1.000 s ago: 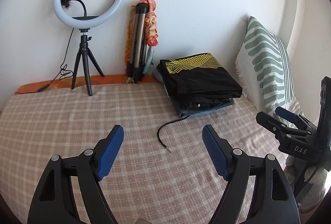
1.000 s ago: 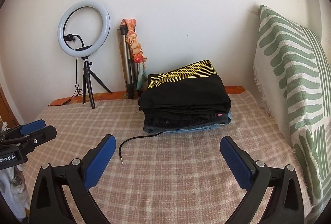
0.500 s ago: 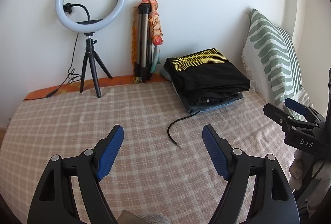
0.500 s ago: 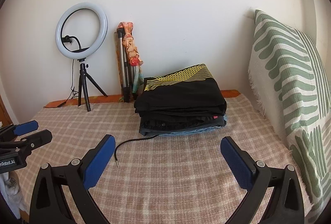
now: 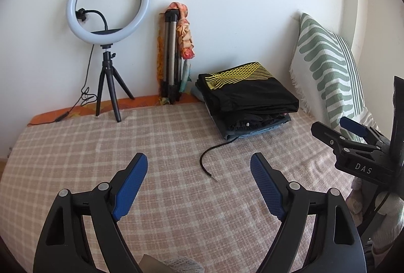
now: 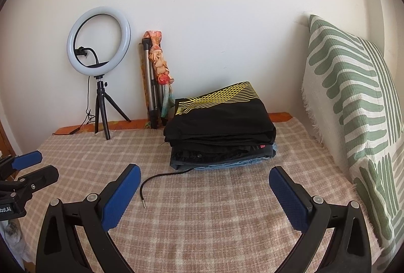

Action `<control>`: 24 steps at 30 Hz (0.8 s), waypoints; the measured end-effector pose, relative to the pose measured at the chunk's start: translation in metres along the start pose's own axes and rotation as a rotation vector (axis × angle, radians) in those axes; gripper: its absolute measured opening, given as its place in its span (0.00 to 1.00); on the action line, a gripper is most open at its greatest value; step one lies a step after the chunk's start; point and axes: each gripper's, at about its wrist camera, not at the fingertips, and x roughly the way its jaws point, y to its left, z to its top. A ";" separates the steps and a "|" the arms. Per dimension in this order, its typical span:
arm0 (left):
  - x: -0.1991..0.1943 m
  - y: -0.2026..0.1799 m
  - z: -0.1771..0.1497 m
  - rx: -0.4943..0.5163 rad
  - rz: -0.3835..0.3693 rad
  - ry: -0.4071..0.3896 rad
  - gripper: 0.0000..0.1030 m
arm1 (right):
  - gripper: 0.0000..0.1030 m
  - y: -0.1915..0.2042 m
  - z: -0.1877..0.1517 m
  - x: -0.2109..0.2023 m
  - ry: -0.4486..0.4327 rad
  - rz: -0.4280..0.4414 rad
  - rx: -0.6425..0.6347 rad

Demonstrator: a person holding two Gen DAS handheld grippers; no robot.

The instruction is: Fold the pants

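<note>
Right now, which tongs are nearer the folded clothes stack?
Right. The right tongs sit open just in front of the stack, facing it. The left tongs, also open, sit off to its left, with the stack farther ahead.

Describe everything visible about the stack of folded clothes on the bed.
The stack of folded clothes lies flat on the checked pink-beige blanket, near the white wall. On top is a black garment with a yellow line pattern; under it are more dark folded pieces, then light blue denim at the bottom. A thin black drawstring trails from its lower front onto the blanket. Neither gripper touches it.
</note>
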 end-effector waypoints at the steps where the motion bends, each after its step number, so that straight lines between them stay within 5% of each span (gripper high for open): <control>1: 0.001 0.000 0.000 -0.004 -0.003 0.005 0.82 | 1.00 0.001 0.000 0.000 0.001 -0.001 -0.002; 24: -0.001 0.000 0.000 -0.001 -0.025 0.008 0.83 | 1.00 -0.006 -0.002 0.001 0.005 -0.019 0.029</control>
